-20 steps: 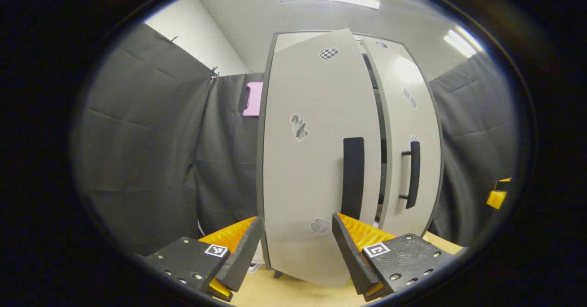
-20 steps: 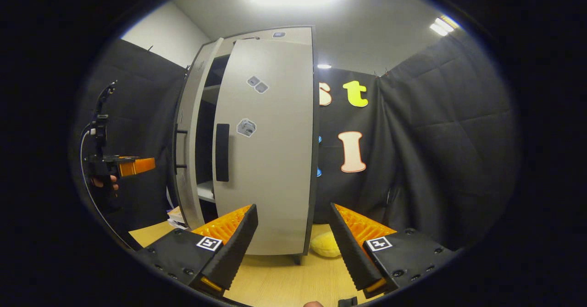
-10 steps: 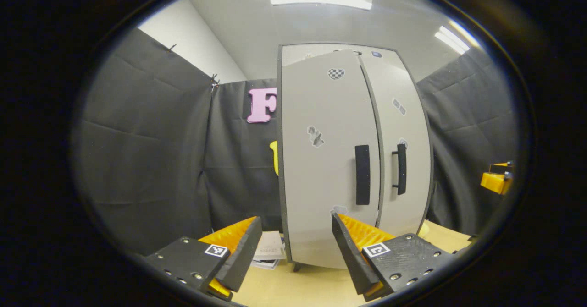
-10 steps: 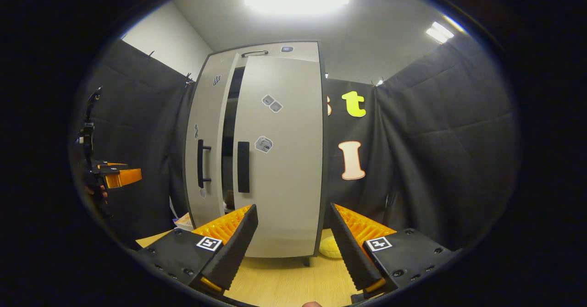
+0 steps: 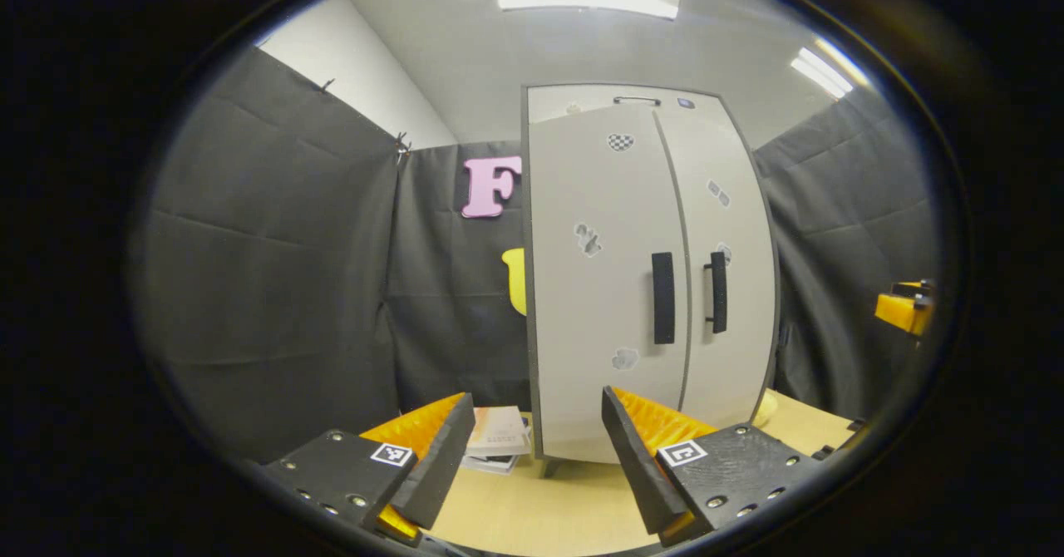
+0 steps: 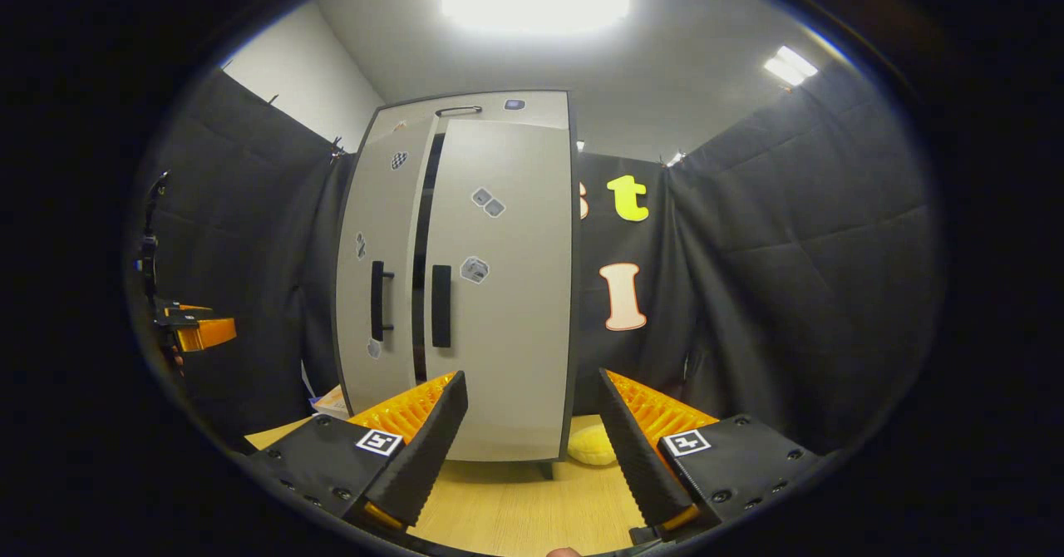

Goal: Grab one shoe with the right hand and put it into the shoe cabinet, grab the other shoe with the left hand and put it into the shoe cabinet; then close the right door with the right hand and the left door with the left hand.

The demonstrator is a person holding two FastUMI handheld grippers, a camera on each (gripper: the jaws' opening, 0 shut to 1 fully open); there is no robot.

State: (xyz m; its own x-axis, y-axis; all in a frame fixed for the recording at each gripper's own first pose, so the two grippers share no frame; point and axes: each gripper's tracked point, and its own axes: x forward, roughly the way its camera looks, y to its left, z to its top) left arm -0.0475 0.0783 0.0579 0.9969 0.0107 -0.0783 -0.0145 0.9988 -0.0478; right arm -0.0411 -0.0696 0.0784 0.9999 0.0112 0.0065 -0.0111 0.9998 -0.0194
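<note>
The shoe cabinet [image 5: 648, 274] stands upright, long axis vertical, centre-right in the left gripper view and centre-left in the right gripper view [image 6: 465, 274], facing me. Its left door [image 5: 603, 283] looks flush; the right door [image 6: 499, 283] shows a narrow dark gap at its inner edge. My left gripper [image 5: 536, 449] is level, fingers spread, holding nothing, well short of the doors. My right gripper [image 6: 532, 441] is likewise spread and empty. A yellow object [image 6: 592, 445] lies beside the cabinet's base.

Both the left gripper [image 5: 532, 449] and right gripper [image 6: 532, 449] hang empty, fingers spread.
</note>
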